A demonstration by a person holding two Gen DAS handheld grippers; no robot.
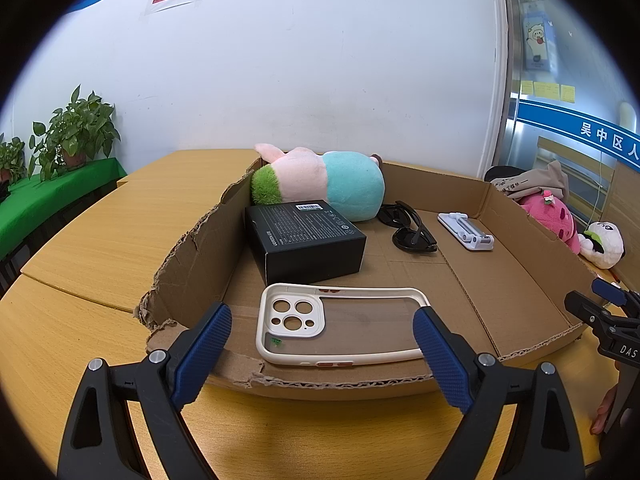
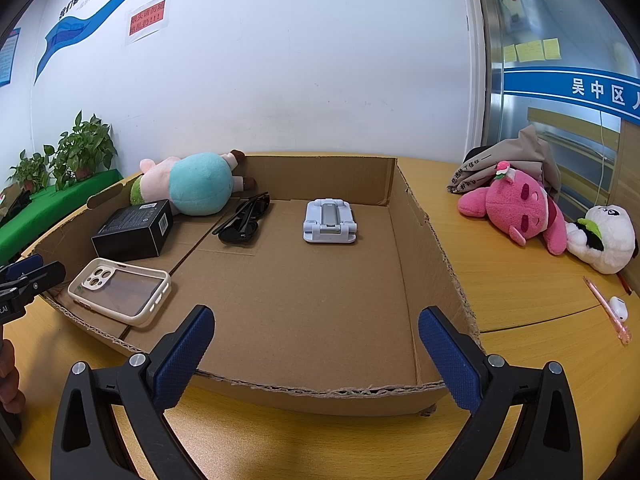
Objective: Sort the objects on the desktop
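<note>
A shallow cardboard box lies on the wooden table. Inside it are a cream phone case, a black carton, black sunglasses, a white phone stand and a pastel plush toy. My left gripper is open just before the box's near edge, with the phone case between its fingers' line of sight and untouched. My right gripper is open over the box's near right part, holding nothing.
On the table right of the box lie a pink plush, a panda plush, a grey cloth, a pink pen and a white earbud. Potted plants stand at far left on a green ledge.
</note>
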